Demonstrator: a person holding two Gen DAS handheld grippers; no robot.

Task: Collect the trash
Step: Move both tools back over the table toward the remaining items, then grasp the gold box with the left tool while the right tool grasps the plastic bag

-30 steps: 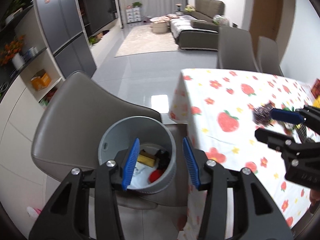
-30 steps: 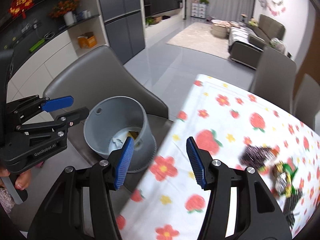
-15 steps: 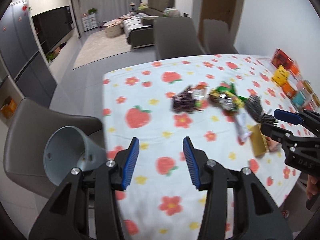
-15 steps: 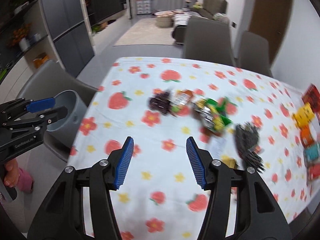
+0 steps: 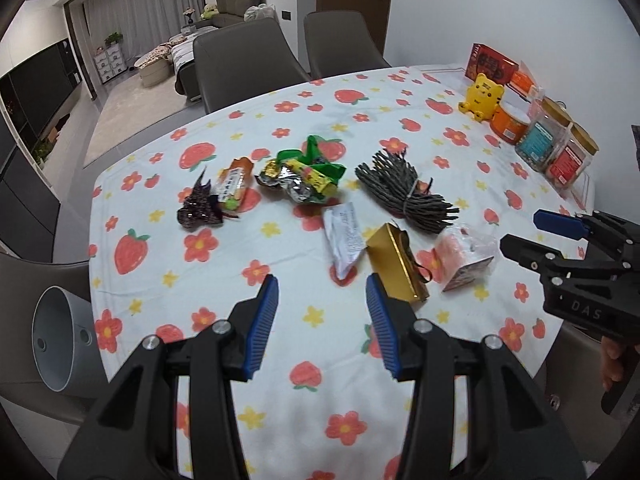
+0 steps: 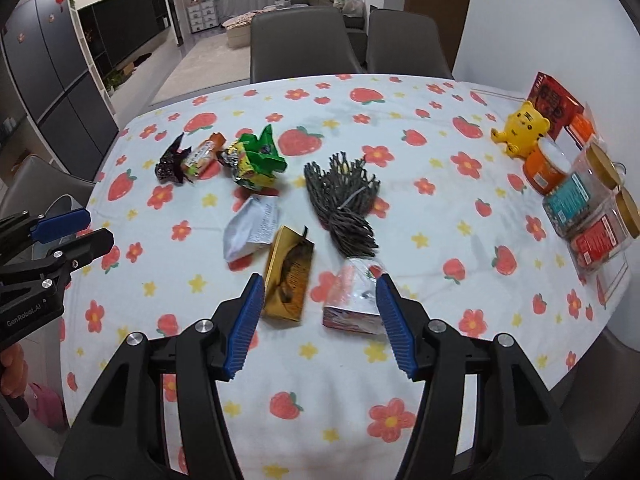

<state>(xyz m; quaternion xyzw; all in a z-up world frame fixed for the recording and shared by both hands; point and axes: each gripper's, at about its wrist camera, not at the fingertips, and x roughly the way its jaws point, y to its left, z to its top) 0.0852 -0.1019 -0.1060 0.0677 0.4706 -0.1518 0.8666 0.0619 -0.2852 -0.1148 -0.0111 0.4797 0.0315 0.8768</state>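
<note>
Both claws (image 5: 322, 312) (image 6: 320, 322) swung tableward, spread over wrappers (image 6: 250, 229).

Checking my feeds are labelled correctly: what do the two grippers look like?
Both are black plastic with silver bolts and ribbed blue pads. The left gripper shows "GenRobot.AI" in white on its side in the right wrist view; the right gripper shows embossed "DAS" lettering in the left wrist view. No cables are visible.

Tablecloth (image 5: 400, 128): matt printed cloth, lightly creased. Gold box (image 6: 289, 276): glossy foil card. Centre wrappers (image 5: 300, 174): crinkled shiny foil. Pink pack (image 6: 354, 298): glossy clear film. Bin (image 5: 60, 340): smooth grey plastic. Gripper pads (image 6: 244, 322): ribbed blue plastic.
</note>
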